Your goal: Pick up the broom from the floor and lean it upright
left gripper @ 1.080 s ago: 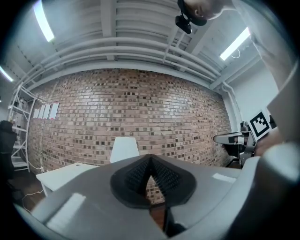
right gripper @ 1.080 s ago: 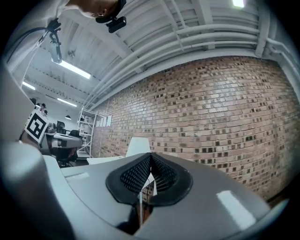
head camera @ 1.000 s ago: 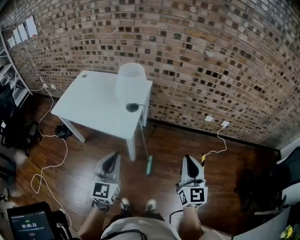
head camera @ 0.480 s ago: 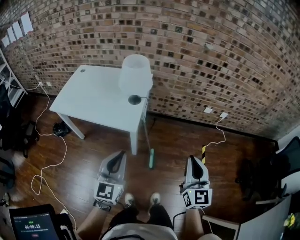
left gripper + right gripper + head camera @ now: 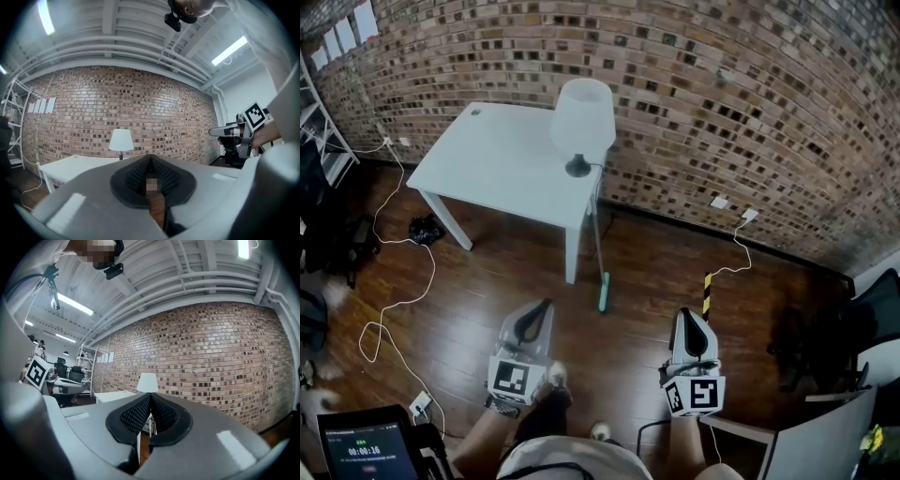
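fingers pressed together with nothing between them on the left gripper (image 5: 151, 160) and likewise on the right gripper (image 5: 150, 396), both held level, side by side and well apart above the wood floor (image 5: 656, 281). ahead and between them, untouched, the broom (image 5: 603, 292), green head down on the floor just beside the near leg of the white table (image 5: 487, 169), thin handle running up past the table's corner toward the brick wall (image 5: 722, 103). on that corner a white lamp (image 5: 584, 114), and off to the left a white cord (image 5: 403, 281) looping over the floor.
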`<state>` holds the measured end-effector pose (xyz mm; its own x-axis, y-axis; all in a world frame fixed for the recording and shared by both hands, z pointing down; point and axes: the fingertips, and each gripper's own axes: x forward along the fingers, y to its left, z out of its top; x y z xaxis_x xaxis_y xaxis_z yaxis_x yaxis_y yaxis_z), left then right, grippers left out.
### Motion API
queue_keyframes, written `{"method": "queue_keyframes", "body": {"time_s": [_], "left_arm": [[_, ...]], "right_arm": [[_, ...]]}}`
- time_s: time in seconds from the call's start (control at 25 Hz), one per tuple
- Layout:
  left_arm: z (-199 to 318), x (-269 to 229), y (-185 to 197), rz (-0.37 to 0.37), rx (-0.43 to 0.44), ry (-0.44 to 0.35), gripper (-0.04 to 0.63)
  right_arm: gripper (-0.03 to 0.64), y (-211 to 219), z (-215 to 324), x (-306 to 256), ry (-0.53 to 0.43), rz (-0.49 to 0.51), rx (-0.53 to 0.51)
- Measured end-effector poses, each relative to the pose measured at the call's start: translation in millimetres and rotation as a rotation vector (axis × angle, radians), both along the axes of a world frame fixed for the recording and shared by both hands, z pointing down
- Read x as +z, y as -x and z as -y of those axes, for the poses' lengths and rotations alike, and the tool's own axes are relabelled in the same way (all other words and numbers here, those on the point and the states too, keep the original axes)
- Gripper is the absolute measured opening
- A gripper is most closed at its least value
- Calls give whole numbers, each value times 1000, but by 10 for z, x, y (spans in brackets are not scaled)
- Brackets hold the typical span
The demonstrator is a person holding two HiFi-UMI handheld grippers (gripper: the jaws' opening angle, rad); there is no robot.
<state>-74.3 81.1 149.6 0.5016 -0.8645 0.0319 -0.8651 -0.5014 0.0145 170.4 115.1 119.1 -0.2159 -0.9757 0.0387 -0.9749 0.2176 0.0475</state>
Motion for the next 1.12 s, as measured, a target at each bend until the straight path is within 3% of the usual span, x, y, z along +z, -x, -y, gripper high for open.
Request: {"method": "queue_keyframes", "body": {"time_s": [0.2,0.4,0.64,0.88,1.12], "left_arm": [[-675,-129,-63,-13,-52,-17,0],[-1511,-162,-262,22,-81,-84,0],[-2378,-373,-452,32,-101,-97,0],[-2754,-517,-502,44,-87,-114,0],[-2763,-659,-427,37,-65,-118,0]], "right_arm": [[14,33,-635,-88,-18,-13,-66],[14,-195,-1410,-131,-35,-6,-92],[12,-414,-2182,-270,-41,-9,-114],[12,-471,-2564,-390,-47,12,-97],[12,-364,-2632,-506,-57,36,-76]]}}
